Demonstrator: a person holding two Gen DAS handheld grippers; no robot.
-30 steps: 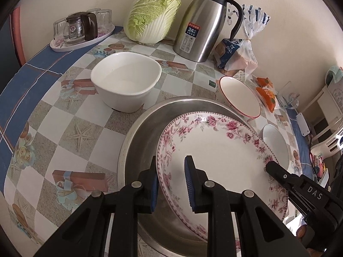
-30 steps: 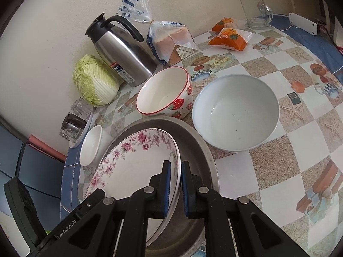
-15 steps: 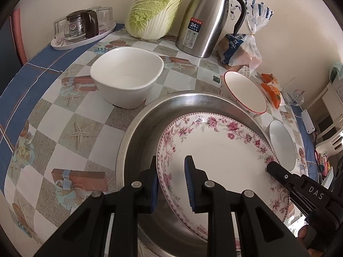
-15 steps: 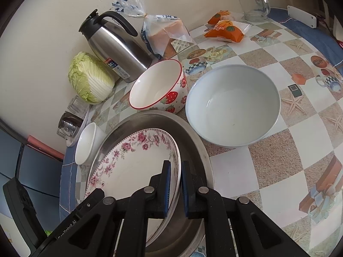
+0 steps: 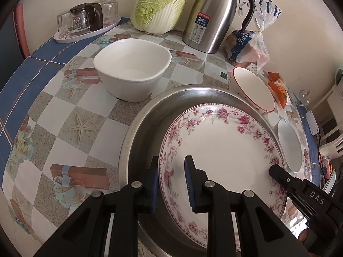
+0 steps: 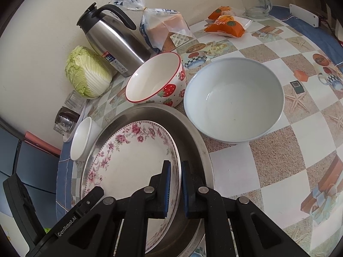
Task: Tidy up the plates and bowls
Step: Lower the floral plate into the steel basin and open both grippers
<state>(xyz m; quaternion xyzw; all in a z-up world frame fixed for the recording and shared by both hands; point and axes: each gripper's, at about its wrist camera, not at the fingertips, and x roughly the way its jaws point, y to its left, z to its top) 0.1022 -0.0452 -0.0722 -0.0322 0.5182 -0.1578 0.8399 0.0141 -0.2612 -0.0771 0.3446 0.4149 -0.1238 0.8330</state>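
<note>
A floral plate (image 5: 227, 150) (image 6: 128, 160) lies in a steel basin (image 5: 139, 141) (image 6: 193, 132). My left gripper (image 5: 171, 184) straddles the plate's near-left rim with its jaws a little apart around it. My right gripper (image 6: 176, 188) is shut on the plate's right rim. A white square bowl (image 5: 133, 68) (image 6: 82, 139) stands left of the basin. A strawberry bowl (image 6: 156, 79) (image 5: 253, 90) and a pale grey bowl (image 6: 233, 98) (image 5: 289, 145) stand behind and right of it.
A steel thermos (image 5: 212, 15) (image 6: 113, 40), a cabbage (image 5: 160, 4) (image 6: 88, 72), a bread bag (image 6: 165, 27) and a glass tray (image 5: 85, 23) line the wall. Orange snack packs (image 6: 225, 23) and a glass mug (image 6: 257, 2) lie at the far right.
Both grippers and the plate have sunk lower and closer into the basin; the table objects have shifted up in both views. The jaws hold the same stance.
</note>
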